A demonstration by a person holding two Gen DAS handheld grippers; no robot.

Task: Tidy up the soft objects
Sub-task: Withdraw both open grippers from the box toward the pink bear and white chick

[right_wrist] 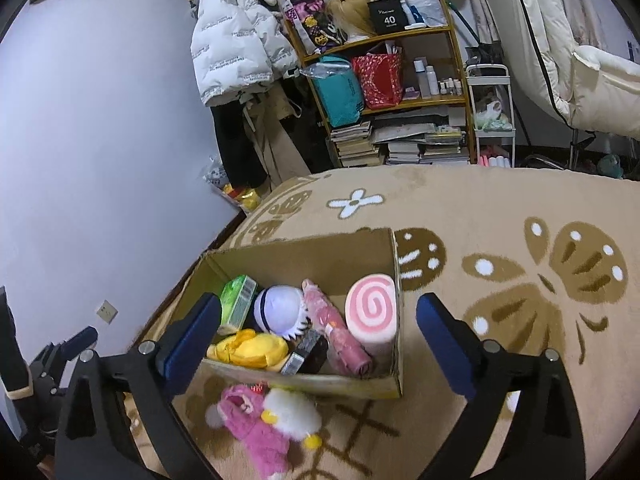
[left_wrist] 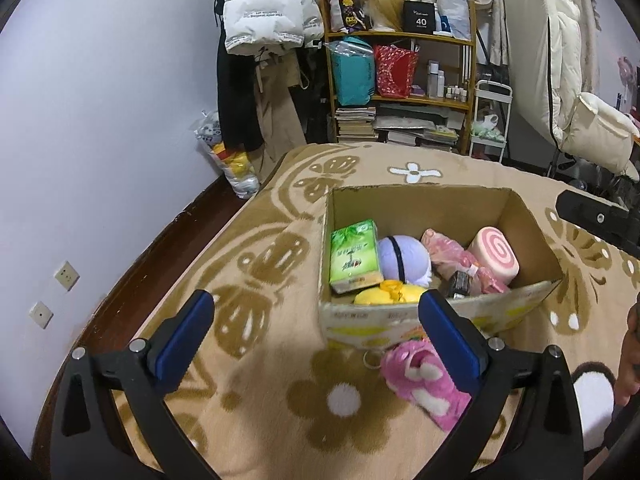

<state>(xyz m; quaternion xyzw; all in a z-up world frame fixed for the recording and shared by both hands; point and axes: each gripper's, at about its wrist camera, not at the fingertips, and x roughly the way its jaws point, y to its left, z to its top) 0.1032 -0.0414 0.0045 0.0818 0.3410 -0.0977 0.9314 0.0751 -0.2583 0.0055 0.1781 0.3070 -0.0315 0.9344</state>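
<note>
An open cardboard box (left_wrist: 404, 312) (right_wrist: 304, 256) sits on the beige blanket. It holds a green tissue pack (left_wrist: 354, 256), a lavender round plush (left_wrist: 404, 258), a yellow plush (right_wrist: 250, 348), a pink wrapped bundle (right_wrist: 336, 328), a pink swirl-roll cushion (left_wrist: 494, 256) (right_wrist: 372, 308) and a small dark item (left_wrist: 460, 284). A pink-and-white plush toy (left_wrist: 420, 380) (right_wrist: 260, 420) lies on the blanket just in front of the box. My left gripper (left_wrist: 316, 344) is open and empty, low before the box. My right gripper (right_wrist: 318, 344) is open and empty above the box's near edge.
The beige blanket (right_wrist: 500, 220) with brown butterfly patterns covers the bed. A wall is to the left. Beyond stand a wooden shelf (left_wrist: 400, 72) with bags and books, hanging coats (left_wrist: 264, 12) and a white cart (left_wrist: 490, 120). The other gripper shows at the right edge (left_wrist: 600, 220).
</note>
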